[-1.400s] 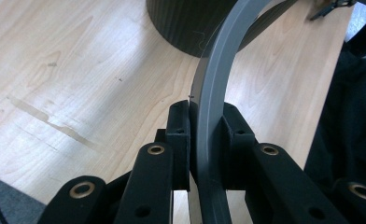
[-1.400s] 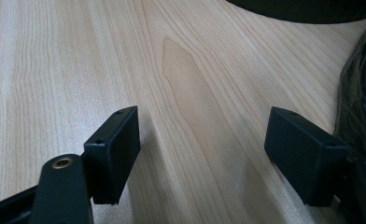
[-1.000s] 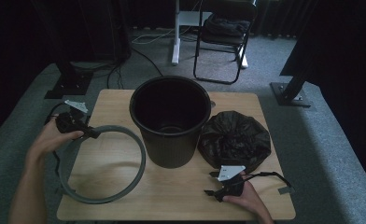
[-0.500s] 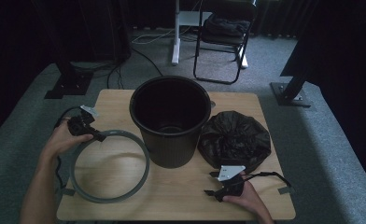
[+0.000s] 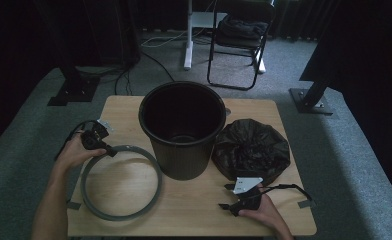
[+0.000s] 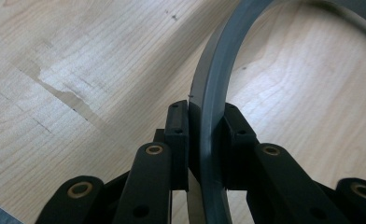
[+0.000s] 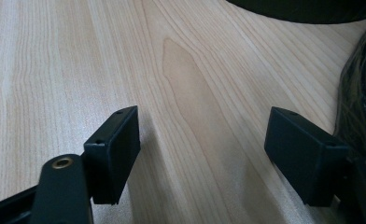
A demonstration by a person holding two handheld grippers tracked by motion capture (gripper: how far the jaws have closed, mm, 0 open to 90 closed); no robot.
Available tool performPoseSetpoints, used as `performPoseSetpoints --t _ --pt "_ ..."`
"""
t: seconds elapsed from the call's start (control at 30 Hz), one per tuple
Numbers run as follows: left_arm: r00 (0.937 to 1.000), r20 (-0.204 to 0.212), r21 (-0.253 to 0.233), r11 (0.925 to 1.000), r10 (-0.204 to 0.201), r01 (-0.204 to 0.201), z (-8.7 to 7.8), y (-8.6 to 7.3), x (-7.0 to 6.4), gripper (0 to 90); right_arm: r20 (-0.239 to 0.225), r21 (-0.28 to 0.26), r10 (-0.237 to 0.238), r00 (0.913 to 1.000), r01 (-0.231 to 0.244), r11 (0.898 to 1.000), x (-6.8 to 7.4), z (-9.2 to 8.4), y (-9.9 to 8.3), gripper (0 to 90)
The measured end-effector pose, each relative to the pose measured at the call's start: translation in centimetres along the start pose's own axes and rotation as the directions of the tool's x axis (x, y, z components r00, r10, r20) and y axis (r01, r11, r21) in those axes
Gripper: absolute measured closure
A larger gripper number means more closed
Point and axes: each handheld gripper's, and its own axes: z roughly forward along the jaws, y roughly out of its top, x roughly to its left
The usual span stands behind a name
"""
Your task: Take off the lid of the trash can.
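Ring: we see grey ring (image 5: pixel 120 182) on tabletop (image 5: pixel 194 207), pinched by left tool (image 5: pixel 109 150).
Neighbours: bucket (image 5: pixel 182 130) beside ring; black bag (image 5: pixel 251 148) right.
Right tool (image 5: pixel 227 197): spread, empty.

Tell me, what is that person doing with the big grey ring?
A person holds a gripper in each hand at a wooden table. The left gripper is shut on the grey ring, which lies on the table beside the black bucket. The right gripper is open with nothing between its jaws, near the crumpled black bag.
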Motion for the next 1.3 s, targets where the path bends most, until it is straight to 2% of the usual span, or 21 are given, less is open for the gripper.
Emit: performPoseSetpoints --t 0.07,0.13,0.33,0.53,0.73,0.9,1.07,1.13,1.3 --pt "0.9999 -0.012 0.028 0.9996 -0.008 0.008 0.6 -0.1 0.2 75.9 0.0 0.0 0.0 1.0 0.0 1.0 0.0 0.0 0.0 26.1" --pt "0.9999 -0.011 0.032 0.9994 -0.013 0.013 0.9 -0.2 0.3 76.0 0.0 0.0 0.0 1.0 0.0 1.0 0.0 0.0 0.0 26.1" --pt "0.9989 -0.02 0.029 0.9987 -0.041 0.042 1.8 -0.6 0.6 72.7 0.0 0.0 0.0 1.0 0.0 1.0 0.0 0.0 0.0 26.1" --pt "0.9984 -0.044 0.03 0.9989 -0.035 0.036 2.5 -0.3 0.5 71.0 0.0 0.0 0.0 1.0 0.0 1.0 0.0 0.0 0.0 26.1" --pt "0.9966 -0.074 -0.007 0.9993 -0.037 0.036 2.4 -0.2 0.4 65.5 0.0 0.0 0.0 1.0 0.0 1.0 0.0 0.0 0.0 26.0" --pt "0.9958 -0.083 -0.07 0.9971 -0.037 0.031 2.2 0.0 -0.5 48.9 0.0 0.0 -0.001 1.0 0.001 1.0 0.0 0.0 0.0 26.0" --pt "0.9944 -0.098 -0.104 0.9943 -0.037 0.027 2.3 -0.1 -1.6 30.3 0.001 -0.001 -0.002 1.0 0.002 1.0 0.0 0.0 0.0 26.0" --pt "0.9944 -0.1 -0.109 0.9938 -0.033 0.022 2.3 -0.2 -1.8 29.6 0.001 -0.001 -0.003 1.0 0.003 1.0 0.0 0.0 0.0 26.0" --pt "0.9913 -0.131 -0.16 0.9871 -0.011 -0.01 2.4 -0.5 -3.2 28.3 0.0 -0.002 0.002 1.0 -0.002 1.0 0.0 0.0 0.0 26.0"
